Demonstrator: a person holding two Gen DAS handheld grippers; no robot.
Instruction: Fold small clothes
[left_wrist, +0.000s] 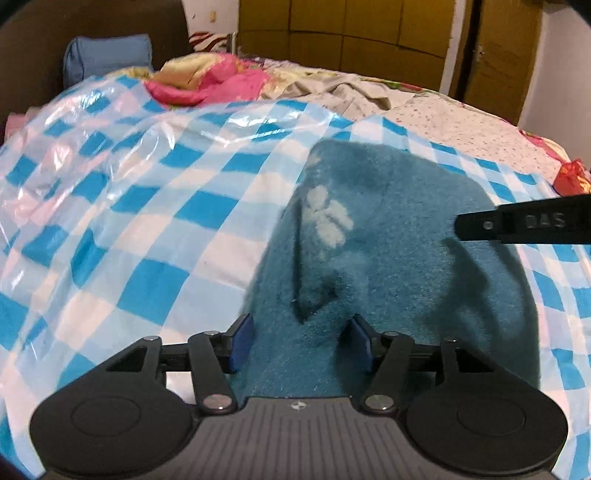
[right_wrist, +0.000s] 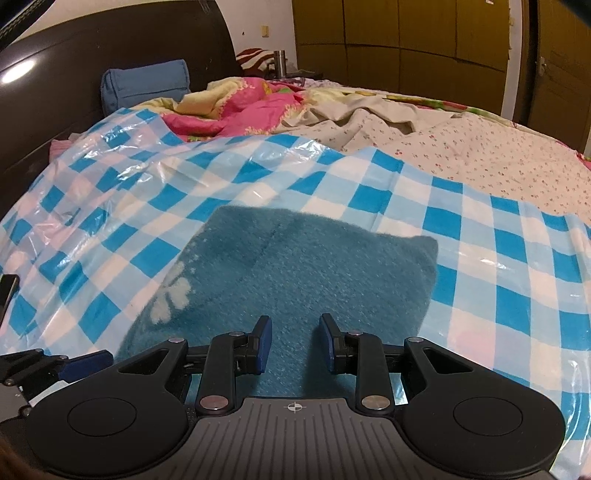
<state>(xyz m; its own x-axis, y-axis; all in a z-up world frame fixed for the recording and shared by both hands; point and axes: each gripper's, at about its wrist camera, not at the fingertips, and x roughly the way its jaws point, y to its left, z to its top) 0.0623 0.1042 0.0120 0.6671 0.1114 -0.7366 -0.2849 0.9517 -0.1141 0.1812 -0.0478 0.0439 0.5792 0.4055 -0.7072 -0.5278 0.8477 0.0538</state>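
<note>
A small teal fleece garment (left_wrist: 388, 266) with a pale snowflake mark (left_wrist: 327, 219) lies on a blue-and-white checked plastic sheet (left_wrist: 147, 221). A flap of it is folded over near its near edge. My left gripper (left_wrist: 301, 341) is open over the garment's near edge, holding nothing. In the right wrist view the garment (right_wrist: 295, 273) lies flat with a folded edge. My right gripper (right_wrist: 295, 341) is open above its near part, empty. The right gripper's finger (left_wrist: 517, 223) reaches in from the right in the left wrist view.
The checked sheet (right_wrist: 461, 229) covers a bed. Behind it lie a pink and yellow quilt (right_wrist: 236, 107), a floral sheet (right_wrist: 498, 155) and a blue pillow (right_wrist: 144, 85). A dark headboard (right_wrist: 92, 55) and brown wardrobes (right_wrist: 406, 37) stand behind. A red item (left_wrist: 570, 177) lies at right.
</note>
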